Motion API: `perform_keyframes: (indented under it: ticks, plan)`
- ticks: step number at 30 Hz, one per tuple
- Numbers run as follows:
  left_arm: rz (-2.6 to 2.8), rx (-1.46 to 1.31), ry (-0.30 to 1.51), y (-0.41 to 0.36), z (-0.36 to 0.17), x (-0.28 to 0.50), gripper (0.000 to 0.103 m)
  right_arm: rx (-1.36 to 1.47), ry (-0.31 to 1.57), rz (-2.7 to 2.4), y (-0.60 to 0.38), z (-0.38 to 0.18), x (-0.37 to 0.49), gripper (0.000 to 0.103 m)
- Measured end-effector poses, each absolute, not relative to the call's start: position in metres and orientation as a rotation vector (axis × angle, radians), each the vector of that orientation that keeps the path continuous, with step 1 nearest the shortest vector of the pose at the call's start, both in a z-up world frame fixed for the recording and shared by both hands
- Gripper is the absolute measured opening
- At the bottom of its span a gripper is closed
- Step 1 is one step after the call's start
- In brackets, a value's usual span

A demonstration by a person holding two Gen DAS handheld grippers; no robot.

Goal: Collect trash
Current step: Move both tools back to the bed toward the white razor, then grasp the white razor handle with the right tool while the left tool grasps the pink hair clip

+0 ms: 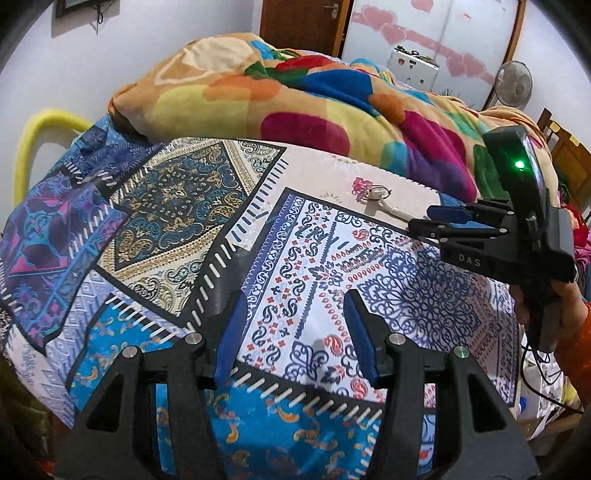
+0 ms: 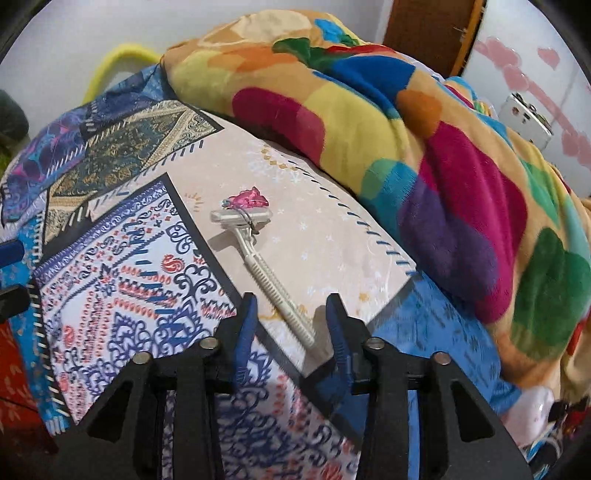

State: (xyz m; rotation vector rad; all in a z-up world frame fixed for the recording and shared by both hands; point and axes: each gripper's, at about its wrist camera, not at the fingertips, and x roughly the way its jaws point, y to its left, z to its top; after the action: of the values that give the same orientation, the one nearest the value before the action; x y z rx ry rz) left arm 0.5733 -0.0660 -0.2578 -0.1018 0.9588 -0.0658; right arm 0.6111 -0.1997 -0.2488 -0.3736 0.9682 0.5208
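Observation:
A white disposable razor (image 2: 258,258) lies on the patterned bedsheet (image 2: 122,266), its head far from me and its handle end between my right fingers. A small pink trinket on a wire ring (image 2: 247,199) lies against the razor head. My right gripper (image 2: 290,317) is open, its blue pads on either side of the handle end, not closed on it. In the left wrist view the razor (image 1: 388,205) and pink trinket (image 1: 360,184) lie at the far right, with the right gripper (image 1: 424,219) beside them. My left gripper (image 1: 293,325) is open and empty above the sheet.
A thick multicoloured blanket (image 1: 295,96) is heaped along the far side of the bed. A yellow bed rail (image 1: 33,147) curves at the left edge. A wooden door (image 1: 303,22), a white wardrobe, a fan (image 1: 513,85) and a cable (image 1: 546,373) stand beyond.

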Motion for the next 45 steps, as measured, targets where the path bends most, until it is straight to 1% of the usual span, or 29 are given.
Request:
perform_keyframes:
  ticks: [2,6,14,18,25,26,27,28,29,31,32,33,34,35,40,45]
  plan:
    - [-0.064,-0.112,0.963,-0.066,-0.262,0.579,0.053,-0.377,0.96,0.554,-0.199,-0.249,0.609,0.015]
    - [-0.08,-0.124,0.983,-0.071,-0.267,0.59,0.053,-0.363,0.955,0.626,-0.197,-0.248,0.593,0.01]
    - [-0.095,-0.098,0.981,-0.089,-0.259,0.609,0.053,-0.316,0.982,0.695,-0.221,-0.247,0.53,0.009]
    - [-0.114,-0.105,0.996,-0.1,-0.259,0.622,0.053,-0.292,1.002,0.698,-0.236,-0.249,0.518,0.009]
    - [-0.244,-0.203,1.053,-0.133,-0.273,0.635,0.053,-0.301,1.0,0.711,-0.253,-0.252,0.495,0.009]
    - [-0.27,-0.211,1.062,-0.14,-0.277,0.636,0.051,-0.307,0.994,0.714,-0.255,-0.252,0.492,0.009]
    - [-0.283,-0.217,1.077,-0.148,-0.281,0.637,0.045,-0.317,0.986,0.714,-0.255,-0.253,0.489,0.009]
    - [-0.285,-0.217,1.087,-0.152,-0.284,0.637,0.041,-0.321,0.982,0.715,-0.254,-0.253,0.488,0.009]
    - [-0.289,-0.213,1.101,-0.157,-0.287,0.638,0.034,-0.321,0.98,0.716,-0.254,-0.253,0.487,0.009]
    - [-0.272,-0.186,1.082,-0.166,-0.287,0.636,0.033,-0.309,0.982,0.715,-0.254,-0.254,0.488,0.009]
    - [-0.274,-0.166,1.081,-0.171,-0.287,0.636,0.028,-0.306,0.983,0.718,-0.253,-0.255,0.49,0.009]
    - [-0.276,-0.157,1.085,-0.173,-0.287,0.636,0.019,-0.302,0.984,0.721,-0.253,-0.255,0.49,0.009]
    - [-0.261,-0.144,1.083,-0.176,-0.289,0.636,0.016,-0.299,0.986,0.723,-0.252,-0.255,0.492,0.009]
    - [-0.245,-0.133,1.073,-0.177,-0.29,0.637,0.011,-0.298,0.986,0.725,-0.252,-0.255,0.492,0.009]
    - [-0.209,-0.071,1.052,-0.181,-0.289,0.638,0.011,-0.304,0.984,0.721,-0.253,-0.256,0.483,0.009]
    - [-0.158,-0.109,0.989,-0.152,-0.266,0.628,0.01,-0.289,0.994,0.704,-0.258,-0.256,0.483,0.009]
